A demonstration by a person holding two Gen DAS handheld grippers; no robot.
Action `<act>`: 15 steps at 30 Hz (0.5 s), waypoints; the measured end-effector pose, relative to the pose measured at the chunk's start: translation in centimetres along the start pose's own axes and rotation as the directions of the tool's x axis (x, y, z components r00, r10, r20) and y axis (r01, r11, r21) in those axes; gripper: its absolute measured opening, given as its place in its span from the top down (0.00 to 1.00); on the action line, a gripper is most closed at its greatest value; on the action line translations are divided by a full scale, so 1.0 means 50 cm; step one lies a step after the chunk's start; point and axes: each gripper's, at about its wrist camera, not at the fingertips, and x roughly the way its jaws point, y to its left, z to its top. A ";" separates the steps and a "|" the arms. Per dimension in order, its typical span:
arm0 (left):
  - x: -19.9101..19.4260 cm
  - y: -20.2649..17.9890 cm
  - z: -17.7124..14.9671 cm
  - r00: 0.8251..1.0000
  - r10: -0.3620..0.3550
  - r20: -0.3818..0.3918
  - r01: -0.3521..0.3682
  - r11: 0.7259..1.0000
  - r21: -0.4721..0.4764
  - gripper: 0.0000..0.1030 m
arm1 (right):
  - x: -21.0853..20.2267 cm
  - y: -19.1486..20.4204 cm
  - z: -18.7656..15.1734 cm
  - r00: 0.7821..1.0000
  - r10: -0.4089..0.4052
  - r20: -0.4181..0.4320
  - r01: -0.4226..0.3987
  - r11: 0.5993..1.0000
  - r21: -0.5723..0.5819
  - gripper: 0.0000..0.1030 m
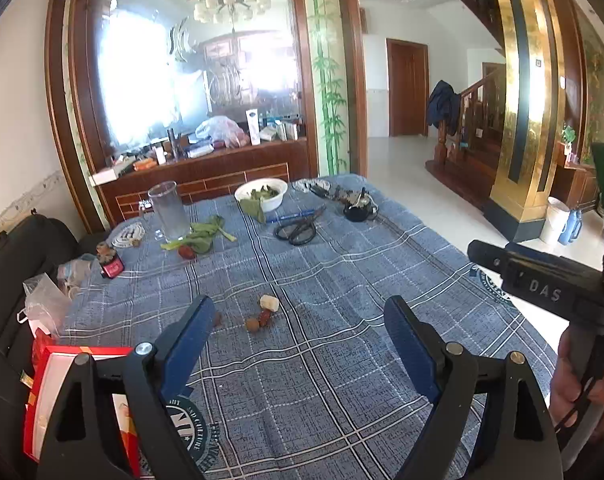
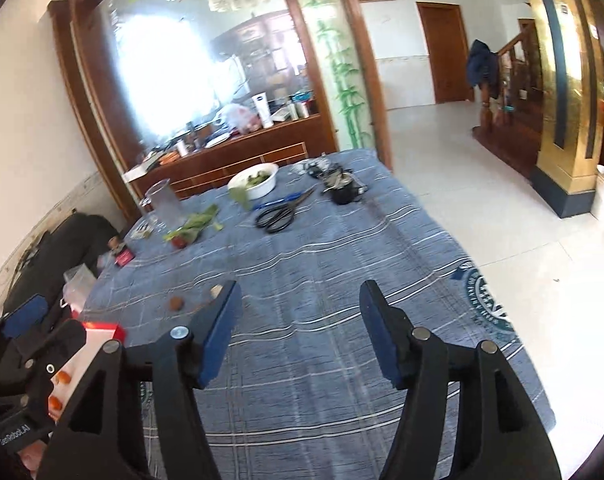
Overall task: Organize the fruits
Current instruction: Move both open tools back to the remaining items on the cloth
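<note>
Blue plaid cloth (image 1: 341, 264) w/ scissors (image 1: 298, 229), white bowl (image 1: 276, 199) of greens, clear cup (image 1: 168, 211) at far end. Small fruits (image 1: 262, 314) lie mid-cloth, ahead of left gripper (image 1: 298, 320), apart from it. Left & right gripper (image 2: 298, 304) jaws wide apart, holding nothing.

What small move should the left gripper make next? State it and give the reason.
Probably ease the open left gripper forward and down toward the small round brown fruit on the blue checked tablecloth. Its fingers are spread and hold nothing, and the fruit lies loose just ahead, beside a red piece and a pale chunk.
</note>
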 end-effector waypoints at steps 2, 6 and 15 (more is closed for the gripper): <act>0.024 0.005 -0.001 1.000 0.004 -0.026 -0.005 1.000 -0.007 0.16 | 0.005 -0.012 0.005 1.000 -0.014 -0.004 0.014 1.000 0.000 0.38; 0.062 0.027 -0.009 0.997 0.026 -0.067 -0.028 0.999 -0.027 0.16 | 0.044 -0.022 0.014 0.999 -0.012 -0.039 0.012 1.000 0.007 0.38; 0.125 0.085 -0.027 0.989 0.066 -0.132 -0.076 0.994 -0.074 0.16 | 0.154 0.009 0.013 0.991 0.014 -0.135 -0.013 1.000 0.002 0.38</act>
